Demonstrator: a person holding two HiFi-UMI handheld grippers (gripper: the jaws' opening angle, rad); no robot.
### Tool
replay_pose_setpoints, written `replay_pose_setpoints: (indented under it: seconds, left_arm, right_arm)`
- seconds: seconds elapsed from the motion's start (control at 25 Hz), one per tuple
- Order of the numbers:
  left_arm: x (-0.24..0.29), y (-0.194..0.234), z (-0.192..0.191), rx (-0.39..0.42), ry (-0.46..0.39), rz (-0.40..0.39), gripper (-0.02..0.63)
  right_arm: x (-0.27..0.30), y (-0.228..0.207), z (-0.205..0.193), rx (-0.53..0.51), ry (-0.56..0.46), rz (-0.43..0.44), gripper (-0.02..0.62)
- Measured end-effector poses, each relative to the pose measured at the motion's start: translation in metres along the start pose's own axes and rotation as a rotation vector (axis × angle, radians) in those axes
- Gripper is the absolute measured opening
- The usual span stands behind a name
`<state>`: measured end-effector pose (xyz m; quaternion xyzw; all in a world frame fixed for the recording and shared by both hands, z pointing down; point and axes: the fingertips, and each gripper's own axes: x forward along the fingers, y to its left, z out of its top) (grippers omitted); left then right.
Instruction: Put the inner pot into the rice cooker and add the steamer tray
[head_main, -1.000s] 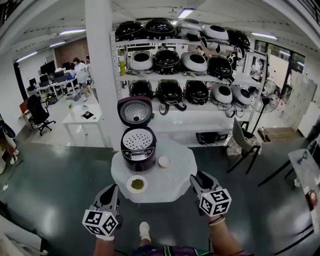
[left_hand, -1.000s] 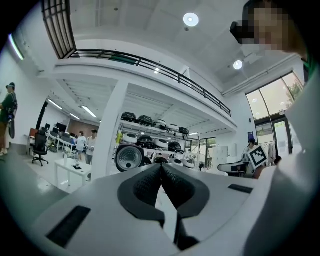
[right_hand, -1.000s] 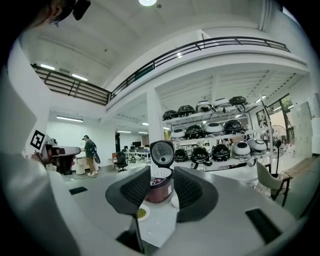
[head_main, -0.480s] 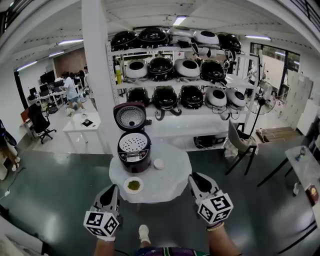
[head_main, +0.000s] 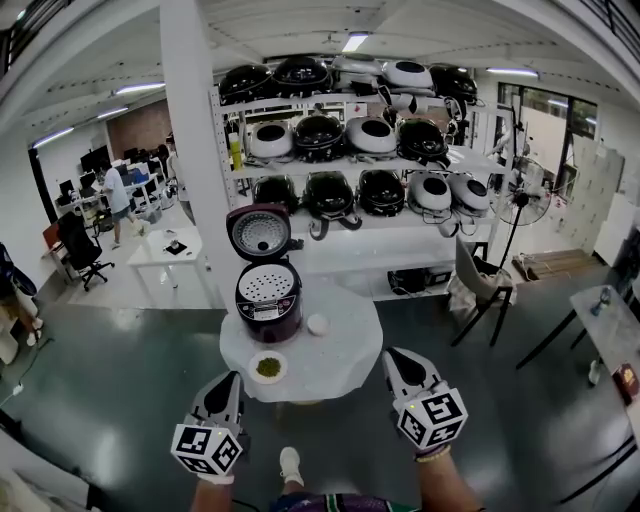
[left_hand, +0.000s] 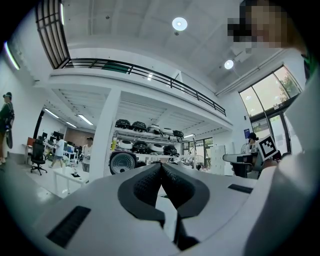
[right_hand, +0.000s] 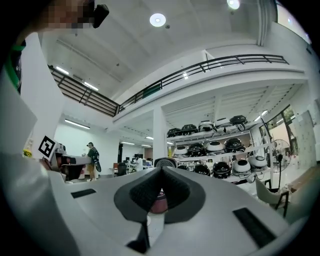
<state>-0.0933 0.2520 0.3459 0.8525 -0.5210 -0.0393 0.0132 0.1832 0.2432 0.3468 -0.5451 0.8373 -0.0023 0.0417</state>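
The left gripper has its jaws pressed together, with nothing between them. The right gripper has just been closing; its jaws now meet and are also empty. Both point level toward the far side, one at each near corner of the round white surface, and neither reaches over it.

The rice cooker stands at the far left of the surface, well apart from both grippers, ahead and slightly right of the left one, and ahead and left of the right one. Its maroon body is upright with the front panel facing near. The lid is swung up on the far side, with its ribbed inner face turned toward the near side.

The steamer tray lies flat in the cooker's mouth. It is round, white and perforated, so it has no long axis. It covers the well, and what lies beneath it cannot be seen.

A small white bowl sits just right of the cooker. A plate holding something green lies at the near edge of the surface, closer to the left gripper. Its contents are too small to make out.

In the left gripper view only the lid shows, left of the jaws. In the right gripper view a sliver of maroon body shows through the gap under the pads. Shelves of other cookers fill the far wall.
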Motion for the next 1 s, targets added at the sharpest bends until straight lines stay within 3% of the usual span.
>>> replay_pose_setpoints:
  seconds: [1.0]
  left_arm:
    - [-0.012, -0.003, -0.004, -0.044, -0.001, -0.007, 0.021]
  right_arm:
    - [-0.013, 0.007, -0.005, 0.016, 0.03, -0.021, 0.003]
